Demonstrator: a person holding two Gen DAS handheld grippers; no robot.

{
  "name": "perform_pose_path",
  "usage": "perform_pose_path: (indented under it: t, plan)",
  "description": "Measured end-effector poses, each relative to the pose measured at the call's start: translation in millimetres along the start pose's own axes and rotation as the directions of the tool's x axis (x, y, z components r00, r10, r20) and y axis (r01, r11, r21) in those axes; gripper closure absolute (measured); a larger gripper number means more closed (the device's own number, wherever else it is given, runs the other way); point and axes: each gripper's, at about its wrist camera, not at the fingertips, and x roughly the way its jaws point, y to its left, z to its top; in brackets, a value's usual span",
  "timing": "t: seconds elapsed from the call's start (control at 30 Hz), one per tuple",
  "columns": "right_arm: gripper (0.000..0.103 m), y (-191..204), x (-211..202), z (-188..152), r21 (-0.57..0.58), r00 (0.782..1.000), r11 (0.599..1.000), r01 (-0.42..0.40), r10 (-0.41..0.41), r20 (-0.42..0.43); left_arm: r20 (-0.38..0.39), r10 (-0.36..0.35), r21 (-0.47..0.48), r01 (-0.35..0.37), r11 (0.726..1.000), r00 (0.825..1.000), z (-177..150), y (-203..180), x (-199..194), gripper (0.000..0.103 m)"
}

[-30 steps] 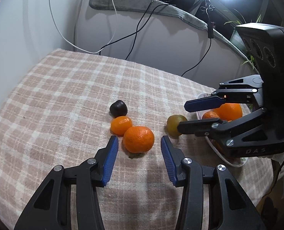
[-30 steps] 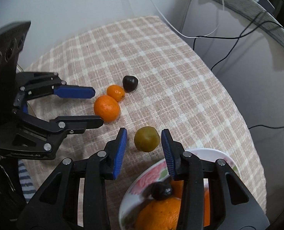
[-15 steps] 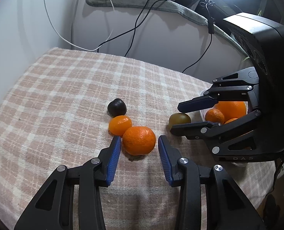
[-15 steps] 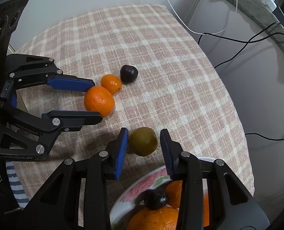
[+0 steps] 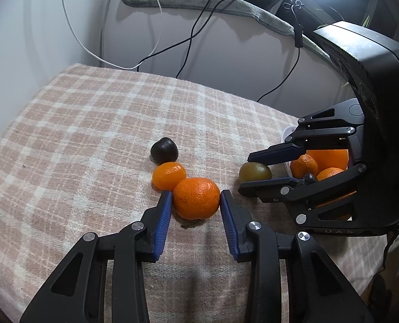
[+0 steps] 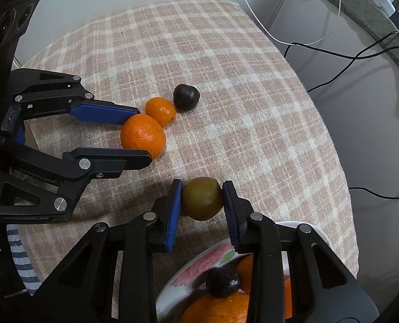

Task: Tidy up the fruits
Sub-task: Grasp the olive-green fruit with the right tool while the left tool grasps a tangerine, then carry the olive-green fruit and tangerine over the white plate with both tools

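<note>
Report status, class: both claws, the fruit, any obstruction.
Left claw closing on big orange, pads touching. Right claw closing on green fruit, pads touching. Plate close beside. Nothing in the way.

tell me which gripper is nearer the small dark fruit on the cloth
Left. The left gripper sits around the big orange, two fruits from the dark fruit; the right gripper is farther, around the green fruit.

**Both grippers closing on fruit**

Your left gripper [image 5: 196,200] has just been closing and its blue pads [image 5: 164,224] now touch both sides of the large orange [image 5: 196,197] on the checked cloth [image 5: 91,134]. Just behind it sit a small orange [image 5: 169,175] and a dark fruit [image 5: 164,150]. Your right gripper [image 5: 256,169] brackets the green fruit [image 5: 254,171] beside the plate [image 5: 288,134] of oranges.
</note>
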Motion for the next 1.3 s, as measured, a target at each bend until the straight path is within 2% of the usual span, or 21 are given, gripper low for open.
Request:
perform_pose_path:
  t: [0.37, 0.67, 1.1, 1.3]
  plan:
    - [0.073, -5, -16, -6, 0.047, 0.999, 0.999, -0.012, 0.010, 0.049, 0.008, 0.022, 0.002, -0.022, 1.000, 1.000, 1, -4, -10, 0.069]
    - [0.073, -16, -46, -16, 0.116, 0.992, 0.993, -0.025, 0.011, 0.123, 0.037, 0.013, 0.017, -0.014, 1.000, 0.999, 3, -16, -23, 0.069]
    - [0.073, -55, -91, -62, 0.271, 0.974, 0.961, -0.054, -0.009, 0.228, 0.052, -0.038, 0.072, 0.034, 0.997, 0.998, 3, -54, -29, 0.069]
    - [0.073, -70, -101, -81, 0.323, 0.969, 0.945, -0.059, -0.023, 0.245, 0.043, -0.064, 0.101, 0.059, 0.993, 0.997, 1, -76, -25, 0.069]
